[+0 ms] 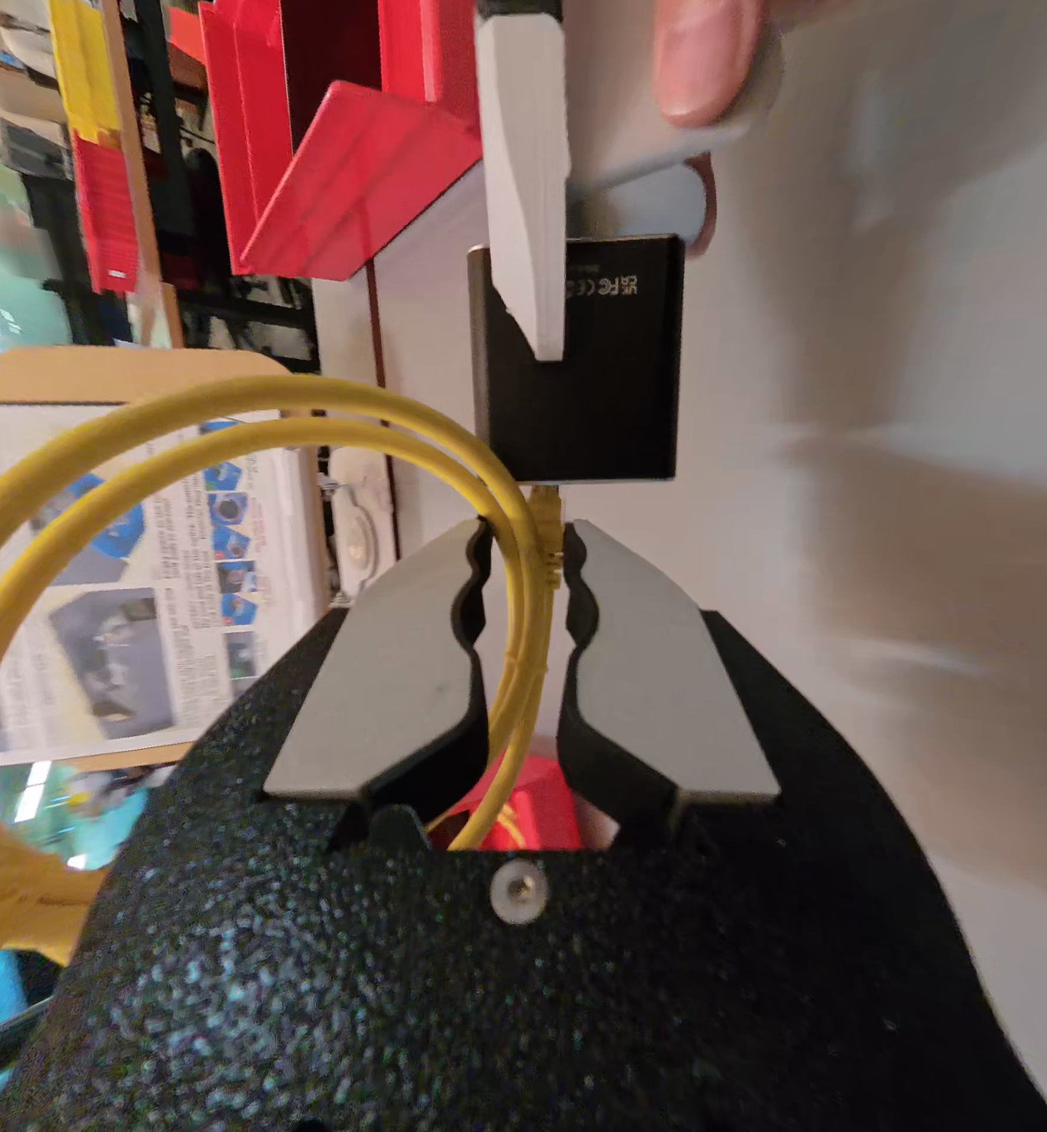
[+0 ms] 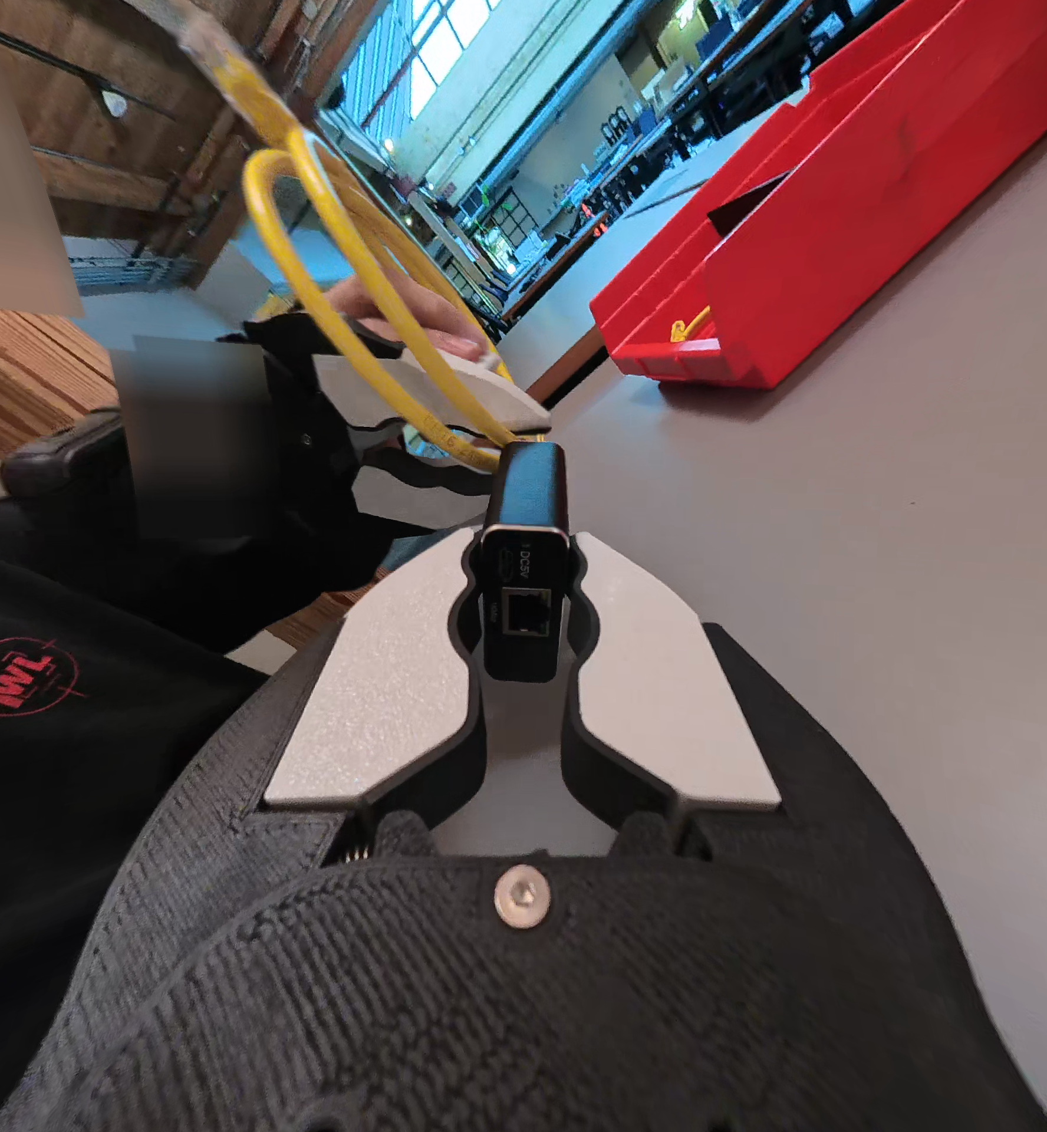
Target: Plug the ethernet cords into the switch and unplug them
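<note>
1. Left wrist view: a pale grey table (image 1: 876, 551) carries a red bin (image 1: 349, 184). The left gripper (image 1: 527, 539) has its jaws parted around a looped yellow ethernet cord (image 1: 215, 416), whose plug meets the black switch (image 1: 582, 392).
2. Right wrist view: the right gripper (image 2: 524, 569) is clenched on the switch (image 2: 530, 490) above the table (image 2: 815, 551); the cord (image 2: 325, 245) arcs beyond.
</note>
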Tool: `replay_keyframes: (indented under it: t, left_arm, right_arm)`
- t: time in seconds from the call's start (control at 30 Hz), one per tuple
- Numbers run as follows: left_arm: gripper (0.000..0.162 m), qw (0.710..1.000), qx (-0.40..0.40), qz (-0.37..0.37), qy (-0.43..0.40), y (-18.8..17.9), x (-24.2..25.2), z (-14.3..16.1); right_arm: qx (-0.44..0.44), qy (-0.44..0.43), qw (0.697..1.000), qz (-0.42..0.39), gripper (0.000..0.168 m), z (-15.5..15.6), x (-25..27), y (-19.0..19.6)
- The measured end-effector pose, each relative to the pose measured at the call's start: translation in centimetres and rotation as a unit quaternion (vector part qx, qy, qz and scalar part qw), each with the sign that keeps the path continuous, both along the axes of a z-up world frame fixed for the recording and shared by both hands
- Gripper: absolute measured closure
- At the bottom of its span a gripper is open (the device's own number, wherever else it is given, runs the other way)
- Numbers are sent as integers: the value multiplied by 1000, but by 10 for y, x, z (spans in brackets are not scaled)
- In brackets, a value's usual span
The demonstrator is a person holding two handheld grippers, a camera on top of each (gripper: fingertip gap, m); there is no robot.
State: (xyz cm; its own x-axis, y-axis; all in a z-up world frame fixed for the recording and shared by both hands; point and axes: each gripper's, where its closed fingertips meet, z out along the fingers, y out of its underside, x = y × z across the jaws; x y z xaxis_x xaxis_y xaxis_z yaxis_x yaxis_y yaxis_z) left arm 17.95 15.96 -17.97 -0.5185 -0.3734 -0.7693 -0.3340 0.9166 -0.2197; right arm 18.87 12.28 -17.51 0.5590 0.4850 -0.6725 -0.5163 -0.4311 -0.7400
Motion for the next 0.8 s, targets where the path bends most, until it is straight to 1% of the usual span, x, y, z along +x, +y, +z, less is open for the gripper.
replay_keyframes:
  t: [0.07,0.17,0.23,0.33,0.43,0.57,0.67,0.73,0.8]
  left_arm:
    - [140,999,-48,4,4,0,0,0]
    - [141,994,-100,19,30,4,-1,-7]
    - [141,987,-153,26,40,5,-1,-10]
    - [142,967,-246,29,58,3,-2,-10]
    - [143,945,-314,28,86,0,-5,-13]
    - [143,922,-362,27,135,-4,-12,-17]
    - [143,916,-366,30,164,-4,-16,-19]
    - [143,916,-357,29,179,-5,-18,-19]
    - [143,917,-351,24,188,-8,-18,-16]
  right_arm:
    - [7,17,1000,-3,143,4,2,0]
    - [2,11,1000,-1,141,1,-1,2]
    - [11,14,1000,-6,138,4,-1,3]
    - [40,20,999,-8,128,13,-3,3]
    - [80,10,996,-28,111,22,0,4]
    - [128,-98,985,-62,89,24,5,2]
    - [194,-196,959,-65,74,32,-4,-5]
    - [212,-248,944,-56,76,31,-12,-8]
    - [195,-279,939,-38,76,22,-18,-8]
